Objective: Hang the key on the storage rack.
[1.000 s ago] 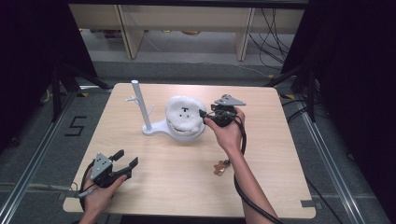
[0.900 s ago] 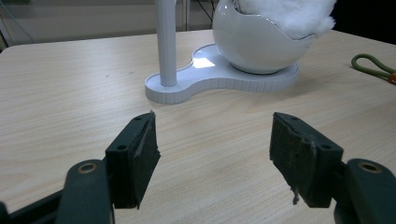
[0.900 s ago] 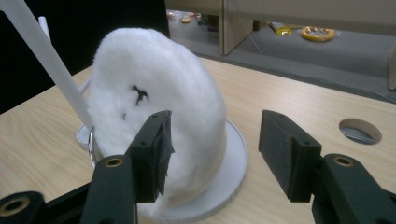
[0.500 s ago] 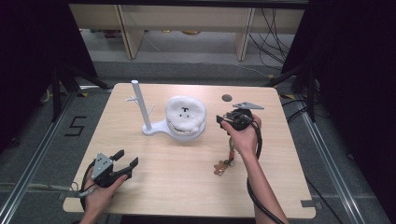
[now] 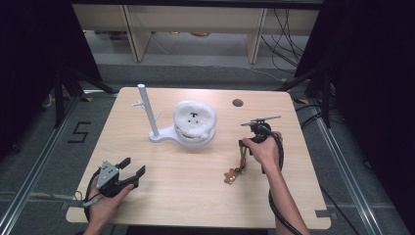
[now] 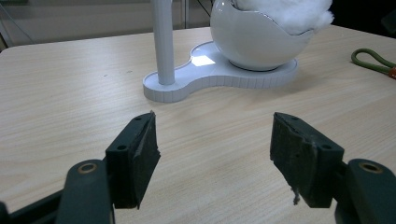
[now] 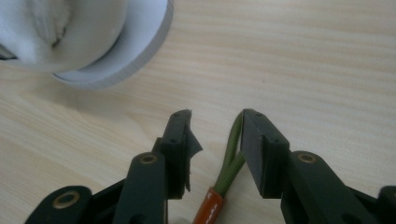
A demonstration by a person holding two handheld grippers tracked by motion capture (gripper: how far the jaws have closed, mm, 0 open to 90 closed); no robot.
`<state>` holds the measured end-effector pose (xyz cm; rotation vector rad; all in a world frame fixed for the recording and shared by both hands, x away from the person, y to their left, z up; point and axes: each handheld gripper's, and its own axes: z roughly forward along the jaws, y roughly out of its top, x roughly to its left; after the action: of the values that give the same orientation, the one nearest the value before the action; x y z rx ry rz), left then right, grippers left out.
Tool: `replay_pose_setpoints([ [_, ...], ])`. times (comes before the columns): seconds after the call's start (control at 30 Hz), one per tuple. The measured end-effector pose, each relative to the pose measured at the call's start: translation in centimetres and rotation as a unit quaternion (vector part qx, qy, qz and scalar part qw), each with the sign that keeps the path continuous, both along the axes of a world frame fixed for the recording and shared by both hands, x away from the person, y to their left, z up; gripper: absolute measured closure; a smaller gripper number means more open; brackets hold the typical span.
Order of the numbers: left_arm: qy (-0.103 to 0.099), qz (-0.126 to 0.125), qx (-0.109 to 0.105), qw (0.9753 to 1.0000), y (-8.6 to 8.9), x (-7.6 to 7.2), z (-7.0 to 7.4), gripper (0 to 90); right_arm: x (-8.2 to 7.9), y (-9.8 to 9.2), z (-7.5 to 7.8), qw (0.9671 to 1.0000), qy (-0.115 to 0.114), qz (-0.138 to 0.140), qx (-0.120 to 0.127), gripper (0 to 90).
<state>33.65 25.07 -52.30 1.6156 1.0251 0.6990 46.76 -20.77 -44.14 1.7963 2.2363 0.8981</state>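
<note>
A keychain lies on the table right of centre, with a green cord loop and a brown charm. My right gripper points down at the far end of the cord. In the right gripper view its jaws stand open; the green loop lies between them, close to the right jaw, with an orange bead below. My left gripper rests near the front left, open and holding nothing. A white stand carries a pole and a bowl with a white plush.
The stand's base and bowl lie ahead of the left gripper, with bare wood between. A round cable hole sits in the table's far side. Dark floor and metal rails surround the table.
My right gripper has left the bowl, moving right and toward the front, and now stands over the keychain's green cord. The left gripper has stayed put.
</note>
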Motion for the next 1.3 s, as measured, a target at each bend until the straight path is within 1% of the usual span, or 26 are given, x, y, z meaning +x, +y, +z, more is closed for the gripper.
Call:
replay_pose_setpoints([
  [0.03,0.0,0.001,-0.001,1.0,0.0,0.0,0.0,31.7,0.0,0.0,0.0,1.0,0.0,0.0,0.0,63.6],
  [0.1,0.001,0.001,-0.001,1.0,0.0,0.0,0.0,31.7,-0.1,0.2,0.0,0.9993,0.033,-0.018,0.001,63.5],
  [0.13,0.002,0.002,-0.001,1.0,0.0,0.0,0.0,31.7,0.2,0.2,-0.3,0.9989,0.042,-0.021,-0.006,63.2],
  [0.17,0.002,0.002,-0.002,1.0,0.0,0.0,0.0,31.7,0.2,0.2,-0.3,0.9989,0.042,-0.021,-0.006,63.2],
  [0.2,0.002,0.002,-0.003,1.0,0.0,0.0,0.0,31.6,0.4,-0.1,-0.6,0.9992,0.037,-0.002,-0.012,62.8],
  [0.27,0.002,0.003,-0.006,1.0,0.1,0.0,0.0,31.5,0.5,0.0,-0.7,0.9991,0.039,-0.006,-0.017,62.8],
  [0.3,-0.001,0.001,-0.012,0.9999,0.1,0.1,-0.1,31.5,0.3,0.6,-0.5,0.9964,0.076,-0.036,-0.002,62.7],
  [0.33,0.003,0.002,-0.01,0.9999,0.2,0.0,0.0,31.4,0.5,0.2,-0.7,0.9974,0.068,-0.015,-0.017,62.7],
  [0.37,0.004,0.001,-0.01,0.9999,0.2,-0.1,0.0,31.3,0.6,0.2,-1.1,0.9973,0.066,-0.011,-0.031,62.7],
  [0.4,0.004,0.001,-0.01,0.9999,0.2,-0.1,0.0,31.3,0.6,0.2,-1.1,0.9973,0.066,-0.011,-0.031,62.7],
  [0.43,0.004,0.0,-0.011,0.9999,0.2,-0.1,0.0,31.3,0.5,0.3,-1.1,0.9963,0.079,-0.016,-0.029,62.7],
  [0.47,0.003,-0.002,-0.011,0.9999,0.2,-0.1,0.0,31.3,0.2,0.6,-1.3,0.993,0.106,-0.04,-0.033,62.8],
  [0.5,0.001,-0.003,-0.012,0.9999,0.2,-0.1,0.0,31.3,0.2,0.6,-1.3,0.993,0.106,-0.04,-0.033,62.8],
  [0.53,0.0,-0.005,-0.013,0.9999,0.1,-0.1,-0.1,31.4,0.0,0.3,-1.6,0.9934,0.104,-0.023,-0.042,63.1],
  [0.6,0.003,-0.003,-0.009,0.9999,0.1,-0.1,0.0,31.4,-0.1,0.4,-1.7,0.994,0.1,-0.026,-0.036,63.5],
  [0.63,0.004,-0.003,-0.007,1.0,0.1,-0.2,0.0,31.5,-0.3,0.4,-1.6,0.9917,0.119,-0.028,-0.039,64.1],
  [0.7,0.003,-0.003,-0.006,1.0,0.1,-0.1,0.0,31.5,-0.3,0.5,-1.7,0.9899,0.131,-0.03,-0.044,64.4],
  [0.83,0.0,-0.004,-0.009,0.9999,0.0,0.0,-0.1,31.6,-0.4,0.7,-2.0,0.9887,0.134,-0.019,-0.064,66.6],
  [0.87,0.0,-0.004,-0.01,0.9999,0.0,0.0,-0.1,31.6,-0.4,0.7,-2.1,0.9885,0.139,-0.01,-0.058,66.9],
  [0.93,0.0,-0.004,-0.01,0.9999,0.0,-0.1,-0.1,31.6,-0.5,0.8,-2.2,0.9883,0.138,-0.011,-0.063,67.0],
  [1.0,-0.001,-0.004,-0.01,0.9999,0.1,-0.1,-0.1,31.5,-0.5,0.9,-2.5,0.9865,0.149,-0.011,-0.068,67.5],
  [1.03,0.003,-0.002,-0.007,1.0,0.1,-0.2,0.0,31.6,-0.4,0.8,-2.7,0.9882,0.139,0.002,-0.065,68.0],
  [1.17,0.003,-0.003,-0.008,1.0,0.1,-0.2,0.0,31.5,-0.3,0.9,-3.2,0.988,0.139,-0.003,-0.068,70.5],
  [1.2,0.003,-0.003,-0.008,1.0,0.1,-0.2,0.0,31.5,-0.3,1.0,-3.2,0.9862,0.153,-0.006,-0.063,74.3],
  [1.23,0.003,-0.003,-0.008,1.0,0.1,-0.2,0.0,31.6,-0.3,1.0,-3.2,0.9862,0.153,-0.006,-0.063,74.3],
  [1.3,0.002,-0.003,-0.008,1.0,0.1,-0.2,0.0,31.6,-0.2,1.0,-3.5,0.9889,0.139,0.005,-0.053,77.3],
])
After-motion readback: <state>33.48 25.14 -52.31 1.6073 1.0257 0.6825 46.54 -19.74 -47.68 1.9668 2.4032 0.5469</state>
